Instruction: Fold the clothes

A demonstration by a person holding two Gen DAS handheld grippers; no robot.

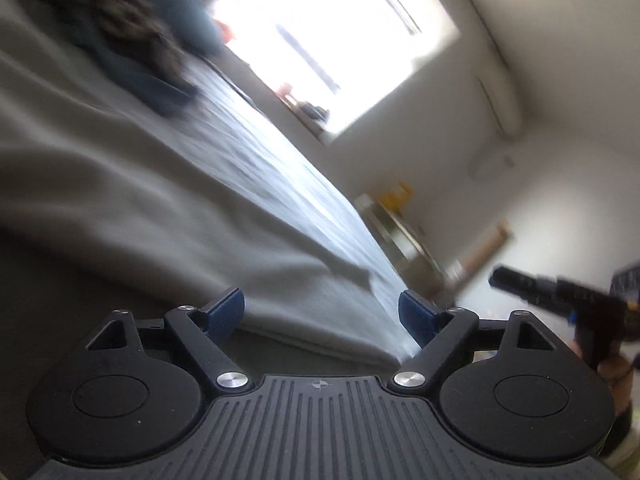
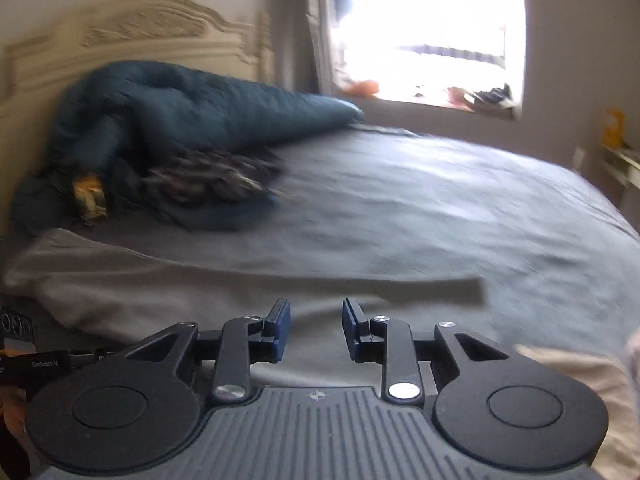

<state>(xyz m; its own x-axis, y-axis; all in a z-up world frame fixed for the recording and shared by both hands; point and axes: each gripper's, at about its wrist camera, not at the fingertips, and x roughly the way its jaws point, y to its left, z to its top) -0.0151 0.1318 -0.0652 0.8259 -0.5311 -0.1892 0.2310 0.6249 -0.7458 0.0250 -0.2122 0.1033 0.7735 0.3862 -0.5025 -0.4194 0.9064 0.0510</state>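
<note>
The left gripper is spread wide and holds nothing, just above a grey garment lying flat on the bed. Only the right wrist view shows the right gripper, partly parted and holding nothing, a carved headboard and a bunched blue duvet.

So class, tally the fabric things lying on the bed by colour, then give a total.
Grey garment: 1
Teal quilt: 1
Dark patterned cloth: 1
Total: 3
</note>
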